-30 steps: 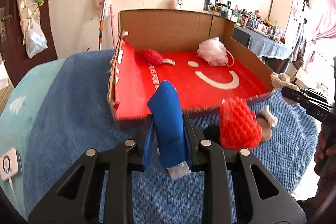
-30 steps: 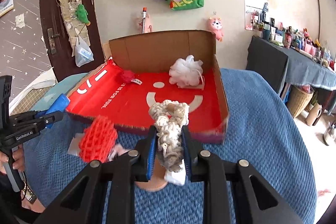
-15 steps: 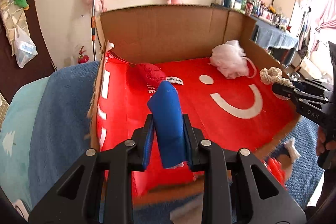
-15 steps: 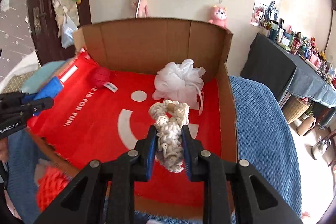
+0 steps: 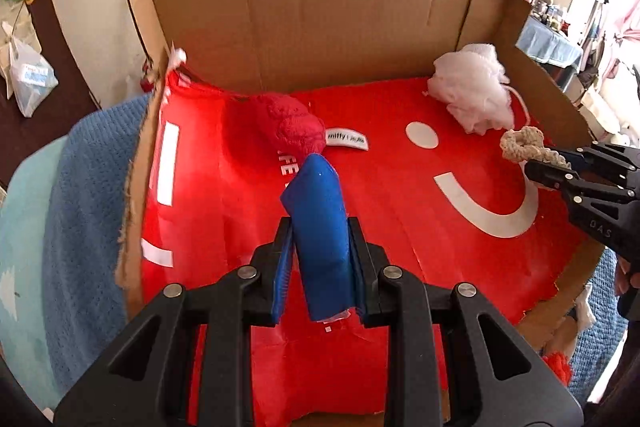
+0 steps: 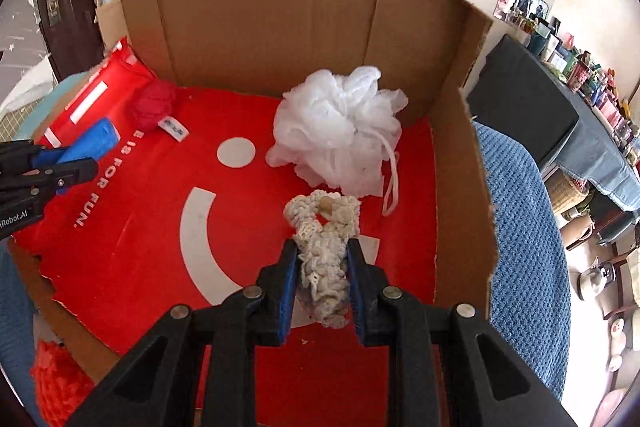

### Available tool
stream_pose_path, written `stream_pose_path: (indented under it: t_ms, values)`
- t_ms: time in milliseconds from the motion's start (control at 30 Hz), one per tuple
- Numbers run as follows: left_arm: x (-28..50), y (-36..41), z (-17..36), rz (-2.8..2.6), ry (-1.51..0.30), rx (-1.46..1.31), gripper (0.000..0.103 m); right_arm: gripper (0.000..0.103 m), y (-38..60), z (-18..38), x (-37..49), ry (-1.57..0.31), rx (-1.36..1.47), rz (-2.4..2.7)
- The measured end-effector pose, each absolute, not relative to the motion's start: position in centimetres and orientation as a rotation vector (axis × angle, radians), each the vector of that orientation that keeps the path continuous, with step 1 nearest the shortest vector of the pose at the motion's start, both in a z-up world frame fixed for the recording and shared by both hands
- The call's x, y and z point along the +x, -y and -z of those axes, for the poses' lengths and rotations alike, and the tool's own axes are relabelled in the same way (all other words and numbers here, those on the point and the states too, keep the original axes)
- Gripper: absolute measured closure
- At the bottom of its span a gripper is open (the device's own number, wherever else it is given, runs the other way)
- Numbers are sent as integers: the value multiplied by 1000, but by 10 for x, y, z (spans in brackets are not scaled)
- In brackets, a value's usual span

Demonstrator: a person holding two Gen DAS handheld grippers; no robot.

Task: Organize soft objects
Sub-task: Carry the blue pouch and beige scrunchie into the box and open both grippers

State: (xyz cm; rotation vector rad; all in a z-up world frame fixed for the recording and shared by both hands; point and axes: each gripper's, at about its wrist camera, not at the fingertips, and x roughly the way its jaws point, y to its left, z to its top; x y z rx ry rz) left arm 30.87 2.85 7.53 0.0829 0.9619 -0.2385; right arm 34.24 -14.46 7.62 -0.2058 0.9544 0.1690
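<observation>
The left hand-held gripper (image 5: 318,247) is being held clenched on a blue soft roll (image 5: 320,223), and the right hand-held gripper (image 6: 322,267) is being held clenched on a cream crocheted piece (image 6: 324,247). Both items are being carried above the red floor of the open cardboard box (image 5: 320,27), neither one yet resting on it.

Several risks are being run from here. If the blue soft roll is being let go where it hangs, it is likely to land on or against the red knitted item (image 5: 292,125) lying just ahead of it with its white label, so the two may end up heaped rather than sorted. The crocheted piece is being held just in front of the white mesh bath pouf (image 6: 340,131), whose cord (image 6: 390,183) is trailing toward the right hand-held gripper; a loose loop of yarn could be caught on the cord or on a finger pad as the jaws are being opened, and the piece dragged back out. The box is resting on a blue blanket (image 6: 528,227), a soft base, so a push against a wall may be shifting it.

An orange-red net item (image 6: 56,383) is lying outside the box by its torn front edge, so more work is judged to be remaining.
</observation>
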Motion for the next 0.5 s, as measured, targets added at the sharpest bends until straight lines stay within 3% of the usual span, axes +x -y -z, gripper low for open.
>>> stream_pose_path:
  t_ms: [500]
  values:
    - [323,-35,-54,219,-1023,39,79,76,147,-68,354,-981,-209,-171]
